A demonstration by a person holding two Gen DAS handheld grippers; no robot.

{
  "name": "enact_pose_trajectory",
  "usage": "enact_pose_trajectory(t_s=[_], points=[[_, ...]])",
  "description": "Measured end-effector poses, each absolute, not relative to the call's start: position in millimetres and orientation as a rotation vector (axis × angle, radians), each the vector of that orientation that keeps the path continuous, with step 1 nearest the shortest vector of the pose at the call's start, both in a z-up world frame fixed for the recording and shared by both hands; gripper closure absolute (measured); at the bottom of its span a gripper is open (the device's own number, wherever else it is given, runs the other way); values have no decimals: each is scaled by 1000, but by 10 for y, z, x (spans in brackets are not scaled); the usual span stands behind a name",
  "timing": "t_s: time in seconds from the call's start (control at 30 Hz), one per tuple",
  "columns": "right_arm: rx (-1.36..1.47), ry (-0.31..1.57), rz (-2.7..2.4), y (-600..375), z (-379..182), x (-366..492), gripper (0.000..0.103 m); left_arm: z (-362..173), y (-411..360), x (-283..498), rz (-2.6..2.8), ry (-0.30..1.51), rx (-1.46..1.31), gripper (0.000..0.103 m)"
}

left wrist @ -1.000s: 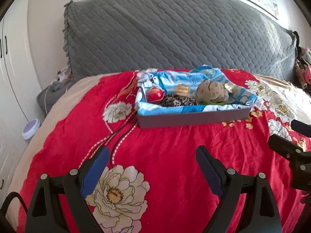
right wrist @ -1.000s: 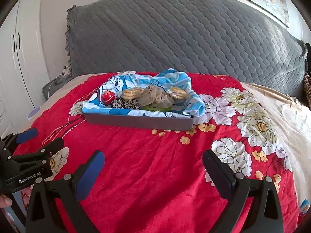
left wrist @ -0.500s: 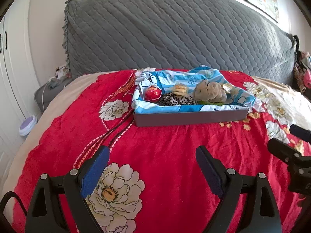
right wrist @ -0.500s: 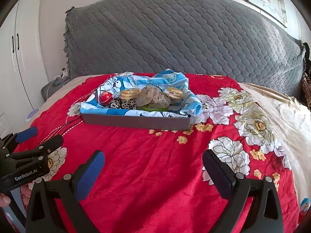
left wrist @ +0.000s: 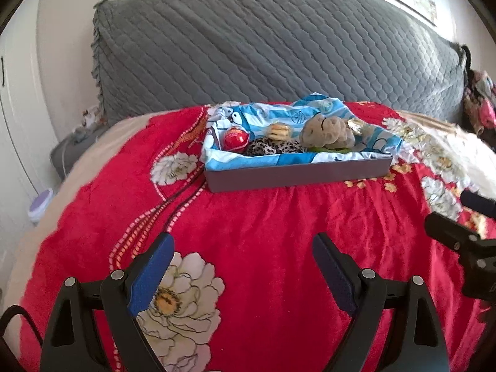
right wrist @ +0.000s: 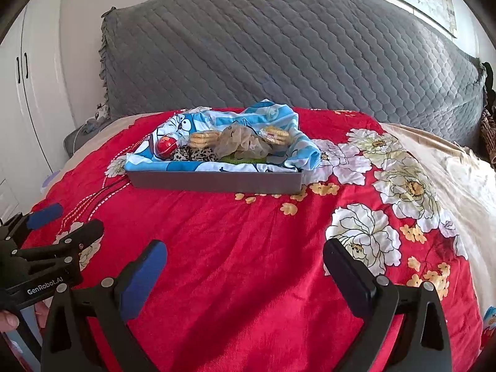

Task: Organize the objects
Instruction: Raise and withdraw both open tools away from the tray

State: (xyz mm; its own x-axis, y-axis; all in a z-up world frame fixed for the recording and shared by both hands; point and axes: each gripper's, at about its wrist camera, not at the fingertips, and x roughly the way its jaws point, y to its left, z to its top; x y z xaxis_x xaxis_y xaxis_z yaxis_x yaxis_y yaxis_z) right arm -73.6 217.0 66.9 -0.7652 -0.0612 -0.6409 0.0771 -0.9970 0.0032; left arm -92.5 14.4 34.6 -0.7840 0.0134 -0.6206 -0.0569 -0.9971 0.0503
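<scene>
A grey tray lined with a blue cartoon cloth sits on the red floral bedspread. In it lie a red ball, a leopard-print item, packs of biscuits, and a beige crumpled soft item. My left gripper is open and empty, well short of the tray. My right gripper is open and empty, also short of the tray. Each gripper shows at the edge of the other's view.
A grey quilted headboard rises behind the tray. White wardrobe doors stand at the left. A cream blanket covers the bed's right side. Clutter sits by the right edge.
Both views shift slightly; the tray sits a little lower and nearer in frame. Both grippers stay open and empty.
</scene>
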Motion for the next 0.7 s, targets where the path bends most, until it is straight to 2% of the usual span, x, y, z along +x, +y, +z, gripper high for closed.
enact_pose_trajectory(t_s=[0.7], points=[[1075, 57, -2879, 2181, 605, -713, 1, 184, 241, -880, 2919, 119, -1103, 12]])
